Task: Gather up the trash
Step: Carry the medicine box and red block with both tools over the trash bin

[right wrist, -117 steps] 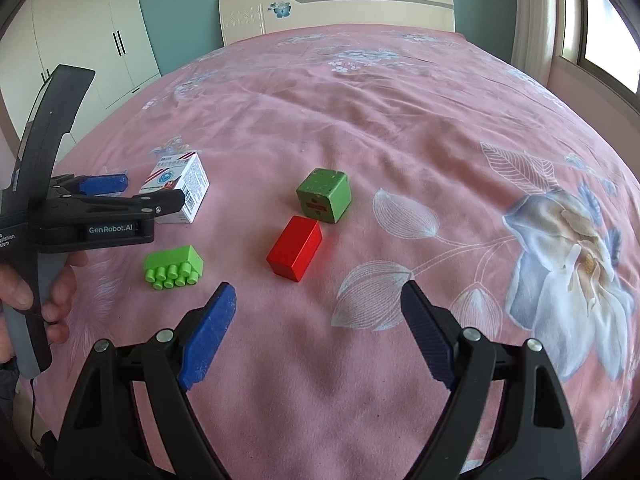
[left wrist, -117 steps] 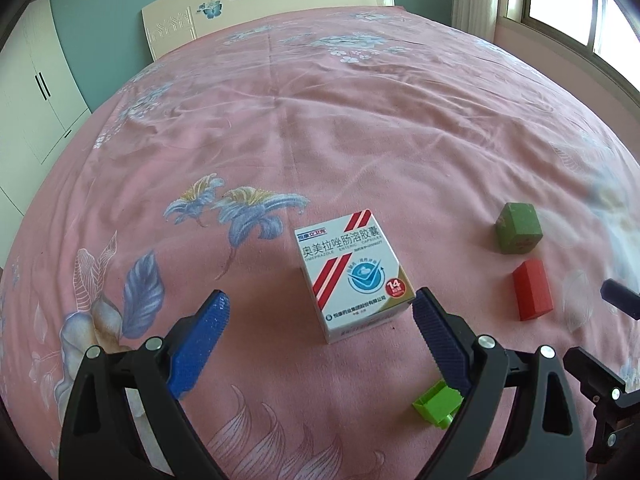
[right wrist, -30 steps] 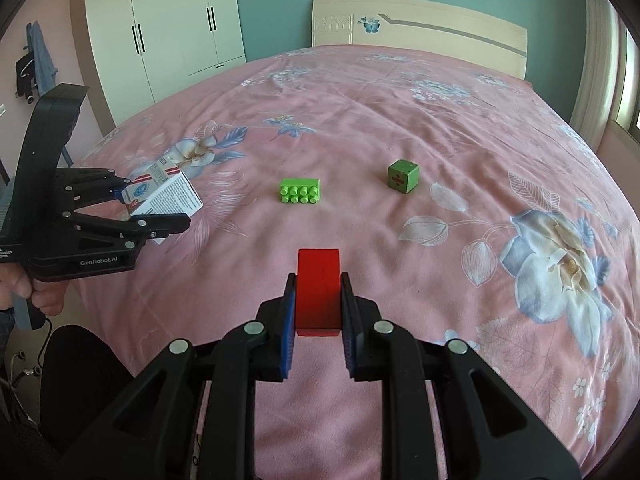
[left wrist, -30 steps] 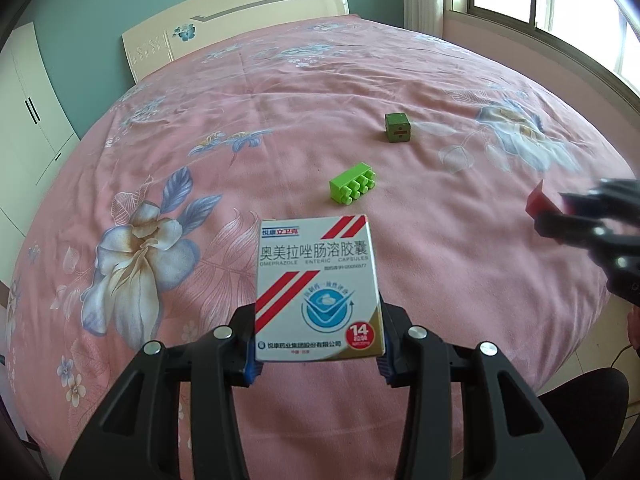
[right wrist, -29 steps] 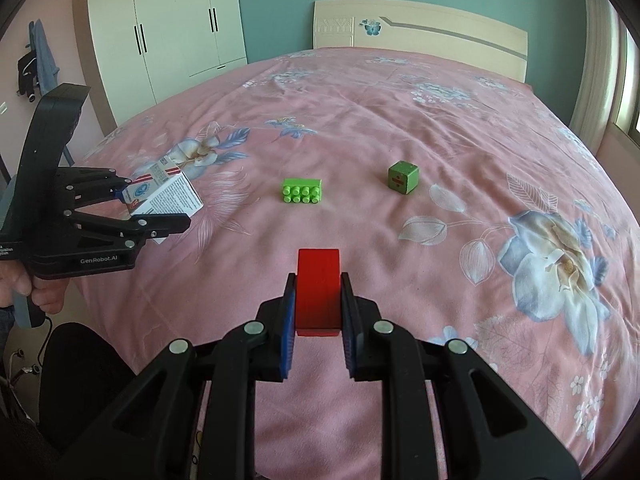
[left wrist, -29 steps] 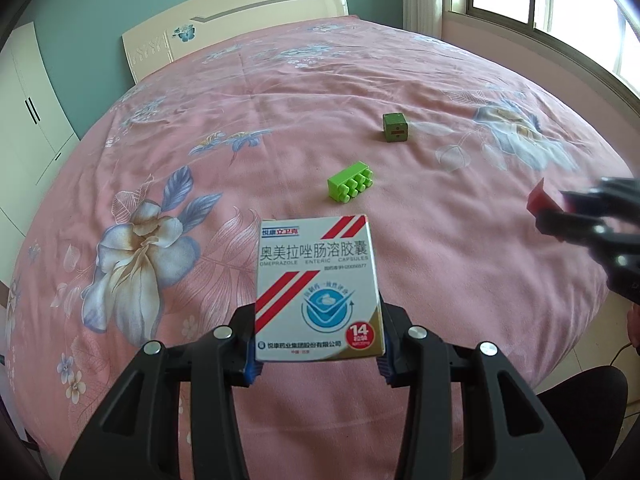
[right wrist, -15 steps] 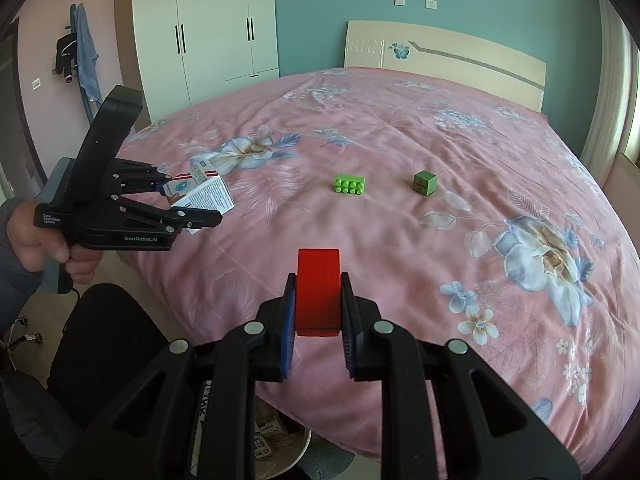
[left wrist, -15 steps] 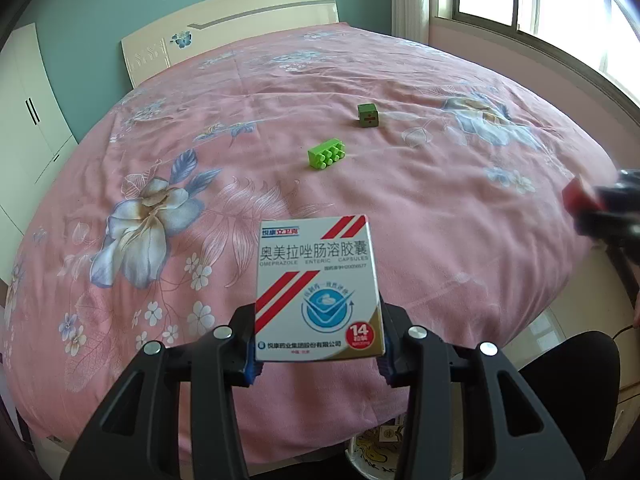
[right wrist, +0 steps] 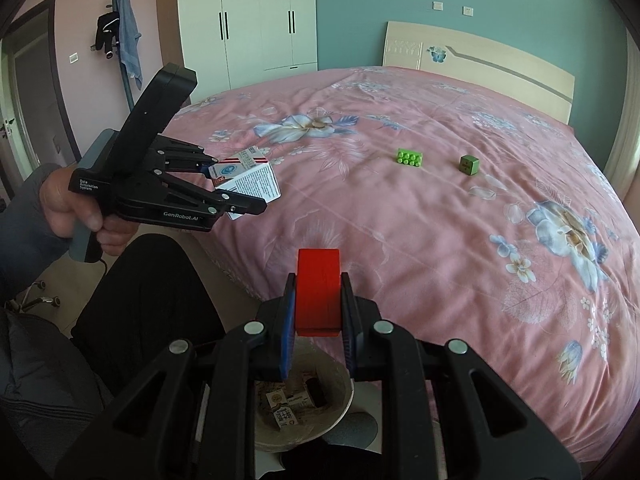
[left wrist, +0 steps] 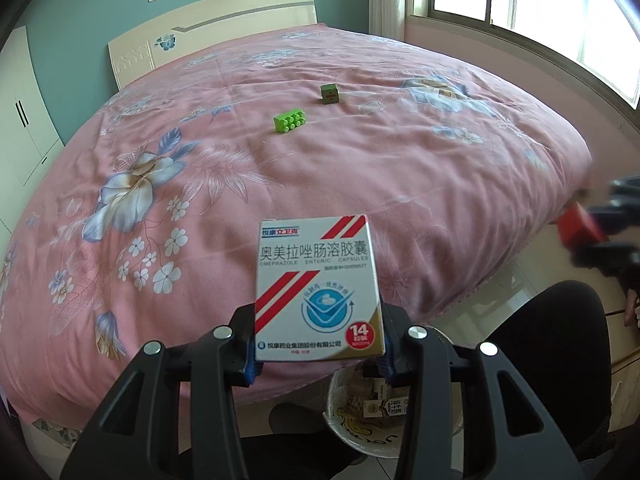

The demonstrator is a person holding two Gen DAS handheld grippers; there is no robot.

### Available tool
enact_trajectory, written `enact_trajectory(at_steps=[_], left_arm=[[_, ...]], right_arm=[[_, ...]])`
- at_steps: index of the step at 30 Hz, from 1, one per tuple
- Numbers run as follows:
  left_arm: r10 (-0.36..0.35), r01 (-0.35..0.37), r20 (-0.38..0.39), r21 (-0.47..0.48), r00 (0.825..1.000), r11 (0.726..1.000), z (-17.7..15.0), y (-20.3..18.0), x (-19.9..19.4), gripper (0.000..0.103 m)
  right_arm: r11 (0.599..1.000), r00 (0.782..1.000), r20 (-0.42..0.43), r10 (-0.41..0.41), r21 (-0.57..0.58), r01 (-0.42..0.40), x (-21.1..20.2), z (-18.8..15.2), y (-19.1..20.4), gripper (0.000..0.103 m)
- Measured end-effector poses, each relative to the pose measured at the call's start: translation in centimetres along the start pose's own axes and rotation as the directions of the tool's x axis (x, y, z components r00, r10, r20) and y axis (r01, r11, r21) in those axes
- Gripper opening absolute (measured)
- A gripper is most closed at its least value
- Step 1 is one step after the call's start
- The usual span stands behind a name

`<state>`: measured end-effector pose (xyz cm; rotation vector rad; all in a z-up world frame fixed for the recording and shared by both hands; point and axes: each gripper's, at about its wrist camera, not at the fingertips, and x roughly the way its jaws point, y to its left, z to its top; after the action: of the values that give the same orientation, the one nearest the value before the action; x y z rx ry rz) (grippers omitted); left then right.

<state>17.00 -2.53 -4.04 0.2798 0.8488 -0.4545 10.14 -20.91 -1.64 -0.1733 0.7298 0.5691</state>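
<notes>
My left gripper [left wrist: 319, 354] is shut on a white medicine box [left wrist: 318, 286] with red stripes, held in the air past the bed's foot edge; it also shows in the right wrist view [right wrist: 250, 178]. My right gripper [right wrist: 317, 322] is shut on a red block [right wrist: 318, 290], also seen blurred in the left wrist view [left wrist: 578, 228]. A white trash bin [right wrist: 340, 408] with paper scraps stands on the floor right below both grippers; it also shows in the left wrist view [left wrist: 340, 420].
A green studded brick [left wrist: 290, 120] and a dark green cube [left wrist: 330, 94] lie on the pink floral bed [left wrist: 400, 168]. The person's dark-trousered legs [right wrist: 144, 300] are beside the bin. A wardrobe [right wrist: 248, 16] stands at the back left.
Both grippers have pulled back from the bed with their objects and now hang beyond its foot edge, over the bin. The brick and cube stay put.
</notes>
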Motion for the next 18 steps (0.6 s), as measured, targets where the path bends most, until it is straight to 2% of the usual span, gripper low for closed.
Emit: enact_trajectory(at_steps=[4,10,18], left_arm=[[-0.004,0.004,-0.005,0.023,1.0,1.0,-2.3,-1.0,-0.5,0.046],[-0.025,0.028,-0.069,0.039,0.997,0.999,-6.3,-2.5,0.4,0.046],[-0.063,0.07,-0.158,0.039,0.985,0.997,-10.6,-4.4,2.4,0.046]], right_arm=[[1.0,0.999,-0.018,0.027,-0.002,-0.027,0.1,-1.6,1.2,0.021],[0.998,0.996,-0.062,0.061,-0.004,-0.062,1.1,-4.1,2.8,0.021],[0.994,0.986,-0.124,0.107,0.02,-0.105,3.3,-6.7,4.0,0.021]])
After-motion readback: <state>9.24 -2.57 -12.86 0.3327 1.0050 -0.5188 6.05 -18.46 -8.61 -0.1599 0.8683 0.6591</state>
